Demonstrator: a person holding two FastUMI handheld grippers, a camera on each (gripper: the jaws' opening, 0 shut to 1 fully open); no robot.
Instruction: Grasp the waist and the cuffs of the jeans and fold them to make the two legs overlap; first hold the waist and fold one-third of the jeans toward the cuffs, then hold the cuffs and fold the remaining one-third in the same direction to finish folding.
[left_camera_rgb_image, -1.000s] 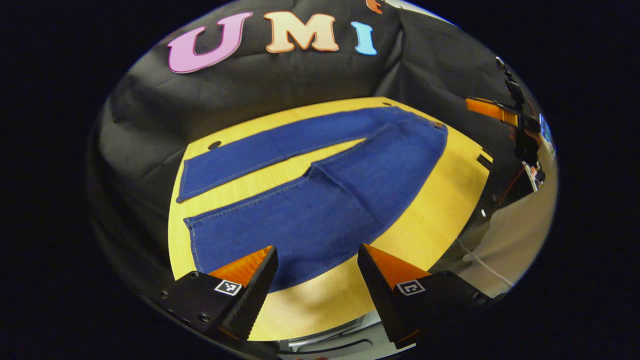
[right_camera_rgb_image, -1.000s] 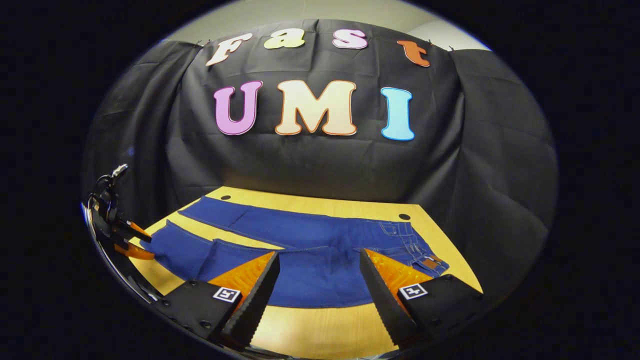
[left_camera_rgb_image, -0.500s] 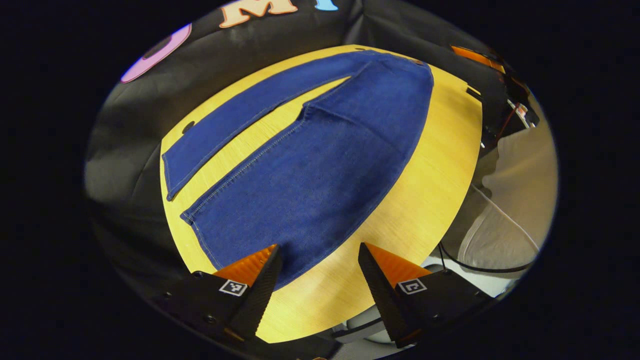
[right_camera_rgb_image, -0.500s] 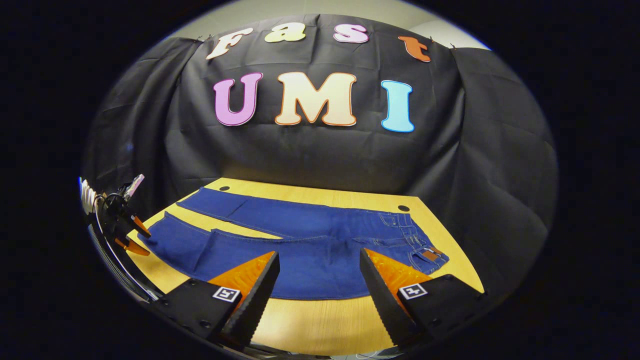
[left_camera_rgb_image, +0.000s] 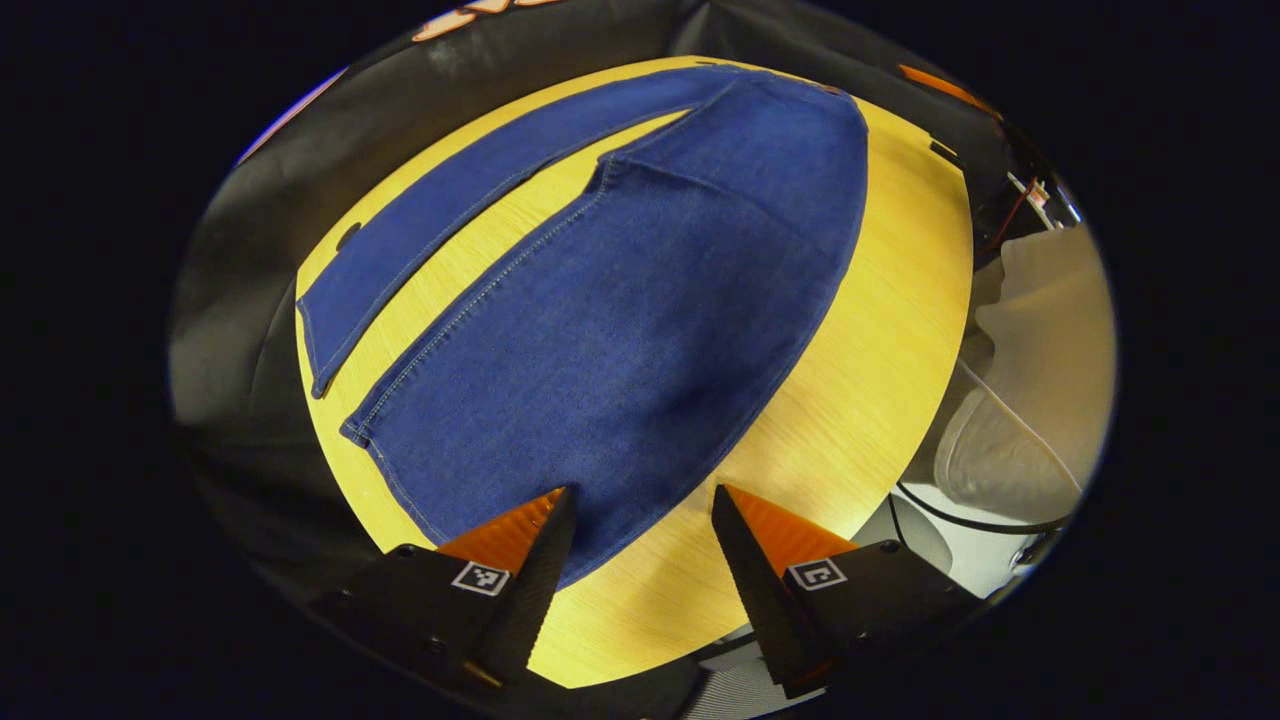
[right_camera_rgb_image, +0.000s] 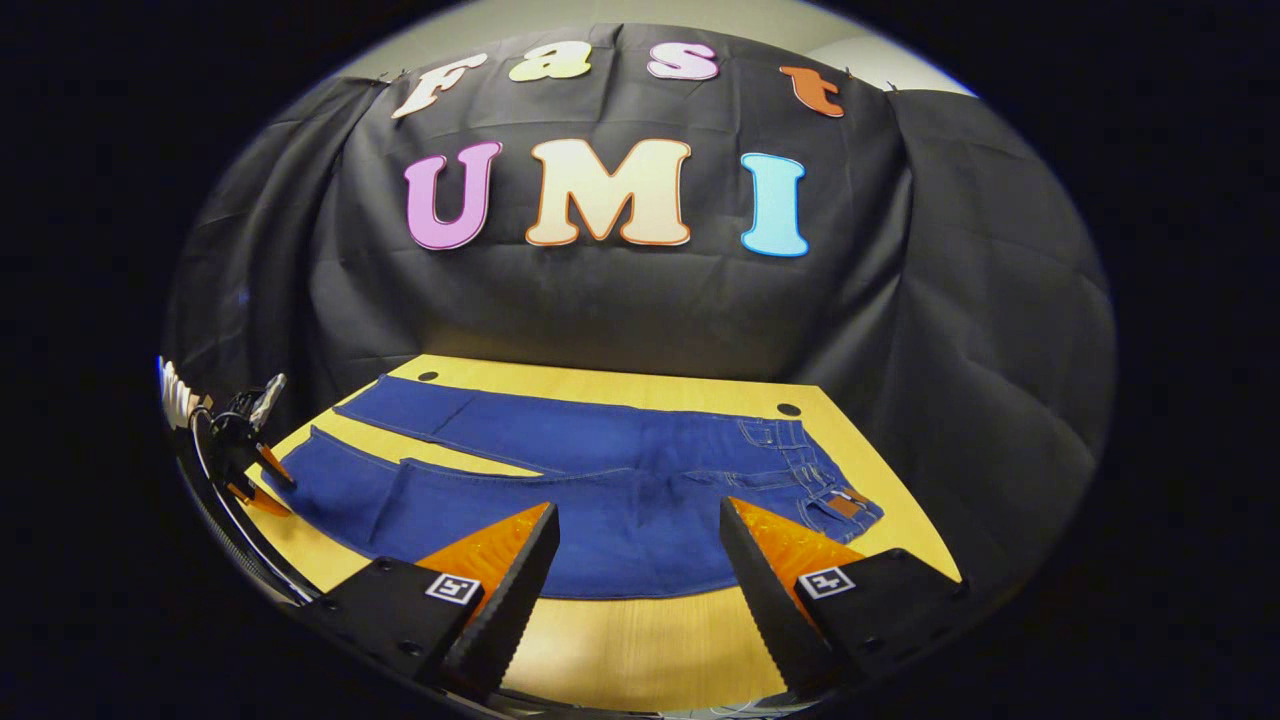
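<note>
Since 1 second ago the left gripper has dropped closer over the near leg's cuff end, jaws spread and holding nothing. The jeans lie flat on the wooden table, 2 legs apart, waist to the right. The right gripper hovers spread near the waist.

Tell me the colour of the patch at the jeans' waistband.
The patch on the jeans is brown, seen best in the right gripper view.

A yellow wooden table is carrying blue jeans lying flat on it, legs spread apart.
</note>
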